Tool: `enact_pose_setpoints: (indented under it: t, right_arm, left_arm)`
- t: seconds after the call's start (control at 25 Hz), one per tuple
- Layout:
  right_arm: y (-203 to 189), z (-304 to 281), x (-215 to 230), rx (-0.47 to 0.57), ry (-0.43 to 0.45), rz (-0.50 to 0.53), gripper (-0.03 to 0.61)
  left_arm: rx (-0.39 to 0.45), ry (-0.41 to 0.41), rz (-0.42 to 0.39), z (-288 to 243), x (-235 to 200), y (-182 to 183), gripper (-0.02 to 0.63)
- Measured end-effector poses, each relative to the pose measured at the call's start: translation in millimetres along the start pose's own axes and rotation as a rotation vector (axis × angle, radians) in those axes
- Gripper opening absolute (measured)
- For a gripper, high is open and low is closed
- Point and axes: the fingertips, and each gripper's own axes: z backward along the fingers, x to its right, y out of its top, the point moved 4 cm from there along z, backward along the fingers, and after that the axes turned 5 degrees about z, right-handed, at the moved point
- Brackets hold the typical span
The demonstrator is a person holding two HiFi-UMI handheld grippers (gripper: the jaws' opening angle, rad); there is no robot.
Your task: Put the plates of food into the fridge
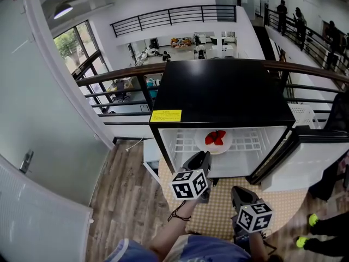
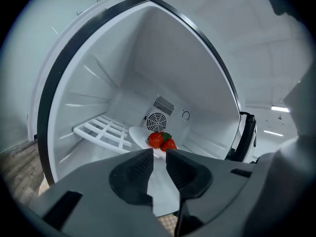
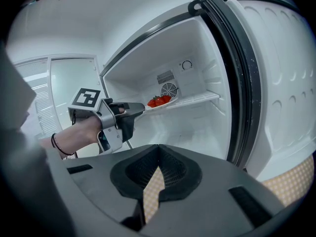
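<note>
A black mini fridge [image 1: 218,91] stands open. On its white wire shelf [image 2: 101,130] lies a white plate [image 1: 218,146] with strawberries [image 1: 215,137]; the strawberries [image 2: 161,140] lie in front of the fan grille. My left gripper [image 1: 203,156] reaches into the opening, its jaws drawn together to a thin slit right at the plate's near rim [image 2: 140,134]. Whether the tips touch the rim I cannot tell. The right gripper [image 1: 238,191] hangs lower, in front of the fridge, shut and empty. In the right gripper view it [image 3: 158,149] looks at the left gripper [image 3: 140,106] beside the plate [image 3: 159,107].
The fridge door [image 1: 305,157] stands swung out to the right. A woven mat [image 1: 218,212] lies under the fridge on a wood floor [image 1: 125,190]. A person's yellow shoes [image 1: 311,220] show at the right. A railing [image 1: 125,78] runs behind, and a white panel [image 1: 38,217] stands at the left.
</note>
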Motion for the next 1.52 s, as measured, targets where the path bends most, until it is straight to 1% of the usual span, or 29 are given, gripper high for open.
enact_pose_setpoints:
  t: [0.12, 0.2, 0.28, 0.4, 0.48, 0.56, 0.6, 0.76, 1.08, 1.28, 1.4, 1.52]
  right_arm:
    - [0, 2, 0, 0.002, -0.006, 0.0, 0.015]
    - [1, 4, 0, 0.008, -0.008, -0.002, 0.015]
    - [3, 7, -2, 0.018, -0.007, -0.004, 0.015]
    - [8, 14, -7, 0.042, 0.004, -0.003, 0.015]
    - [12, 18, -12, 0.054, 0.012, 0.01, 0.015]
    - [15, 22, -17, 0.062, 0.019, 0.034, 0.015]
    - [15, 25, -20, 0.065, 0.023, 0.043, 0.015]
    - [10, 36, -29, 0.066, 0.047, 0.052, 0.015]
    - [-16, 76, -35, 0.052, 0.07, 0.077, 0.015]
    - [-38, 113, -39, 0.039, 0.089, 0.097, 0.015]
    - [-51, 137, -42, 0.031, 0.095, 0.115, 0.015]
    - [-68, 159, -43, 0.023, 0.093, 0.128, 0.015]
  left_arm:
    - [0.018, -0.01, -0.015, 2, 4, 5, 0.086]
    - [0.03, -0.026, -0.045, 9, 8, 7, 0.094]
    - [0.028, -0.049, -0.093, 19, 14, 5, 0.101]
    - [0.011, -0.087, -0.189, 37, 27, -3, 0.101]
    - [-0.002, -0.103, -0.261, 50, 35, -9, 0.101]
    - [-0.016, -0.116, -0.307, 63, 43, -16, 0.101]
    - [-0.022, -0.126, -0.312, 69, 47, -19, 0.101]
    - [-0.049, -0.149, -0.285, 97, 57, -35, 0.101]
    - [-0.052, -0.11, -0.296, 156, 79, -70, 0.101]
    - [-0.062, -0.115, -0.253, 187, 104, -104, 0.101]
    - [-0.075, -0.104, -0.252, 211, 119, -123, 0.101]
    - [-0.079, -0.094, -0.226, 238, 132, -143, 0.101]
